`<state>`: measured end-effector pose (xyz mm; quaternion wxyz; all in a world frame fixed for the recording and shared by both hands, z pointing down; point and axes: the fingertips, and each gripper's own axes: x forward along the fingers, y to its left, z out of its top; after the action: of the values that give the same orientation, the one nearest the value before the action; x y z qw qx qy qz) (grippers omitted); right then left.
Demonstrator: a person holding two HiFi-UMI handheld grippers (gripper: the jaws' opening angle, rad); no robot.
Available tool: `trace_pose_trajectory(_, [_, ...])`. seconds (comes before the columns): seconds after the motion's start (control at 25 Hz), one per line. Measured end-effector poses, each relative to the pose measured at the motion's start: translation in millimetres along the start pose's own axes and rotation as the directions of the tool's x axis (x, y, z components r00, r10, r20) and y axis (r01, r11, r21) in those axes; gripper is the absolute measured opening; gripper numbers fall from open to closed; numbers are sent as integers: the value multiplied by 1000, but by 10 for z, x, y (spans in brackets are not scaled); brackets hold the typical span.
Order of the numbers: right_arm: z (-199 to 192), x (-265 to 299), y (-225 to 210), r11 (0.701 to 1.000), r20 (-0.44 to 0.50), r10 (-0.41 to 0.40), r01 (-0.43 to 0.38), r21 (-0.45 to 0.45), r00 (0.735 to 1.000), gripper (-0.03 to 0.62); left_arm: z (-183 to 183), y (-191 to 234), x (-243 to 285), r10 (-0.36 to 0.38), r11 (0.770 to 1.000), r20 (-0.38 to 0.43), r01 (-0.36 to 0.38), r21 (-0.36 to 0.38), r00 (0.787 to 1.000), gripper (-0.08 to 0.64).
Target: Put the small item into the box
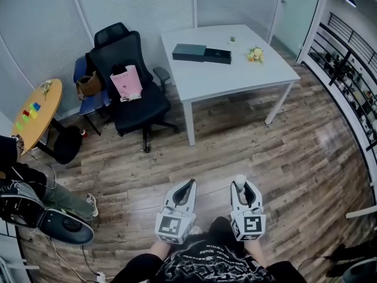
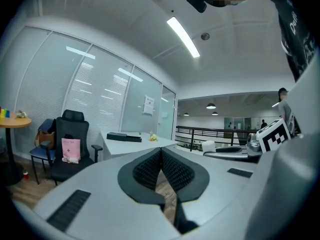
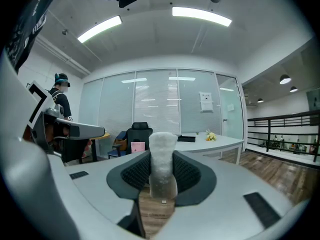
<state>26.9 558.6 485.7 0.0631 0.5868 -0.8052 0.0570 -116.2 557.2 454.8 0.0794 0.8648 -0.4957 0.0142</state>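
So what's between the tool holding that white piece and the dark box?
Only bare wood floor, then the white table carrying the box, seen in the head view.

The flat dark box [image 1: 201,53] on the white table [image 1: 235,75] is too small to tell open from closed; the seated person [image 1: 56,194] at left is cut off.

The small item [image 3: 162,149], a white, rough-surfaced stub, stood upright at lower centre, held by the right gripper [image 3: 162,171]. The box [image 1: 201,53], dark and flat, lay upper-middle on a white table [image 1: 235,78]
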Motion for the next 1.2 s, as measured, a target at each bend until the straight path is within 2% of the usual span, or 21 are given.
trace_pose_trajectory(0.28, [-17, 277, -81, 1000, -14, 10, -11, -28, 1000, 136, -38, 265, 185, 41, 998, 5, -40, -50, 999, 17])
trace_pose_trajectory(0.44, [-21, 617, -320, 1000, -14, 17, -18, -21, 1000, 137, -61, 370, 486, 66, 997, -6, -67, -30, 998, 17])
trace_pose_trajectory(0.72, [151, 1511, -887, 995, -12, 94, -94, -18, 995, 137, 4, 494, 1386, 109, 992, -33, -110, -54, 994, 17])
trace_pose_trajectory(0.88, [306, 1981, -1241, 988, -8, 152, -152, -25, 988, 137, 97, 502, 1958, 137, 990, -43, -139, -34, 990, 17])
trace_pose_trajectory(1.2, [470, 2713, -1886, 976, 5, 216, -216, -41, 976, 137, 177, 537, 2885, 193, 980, -24, -194, -44, 981, 17])
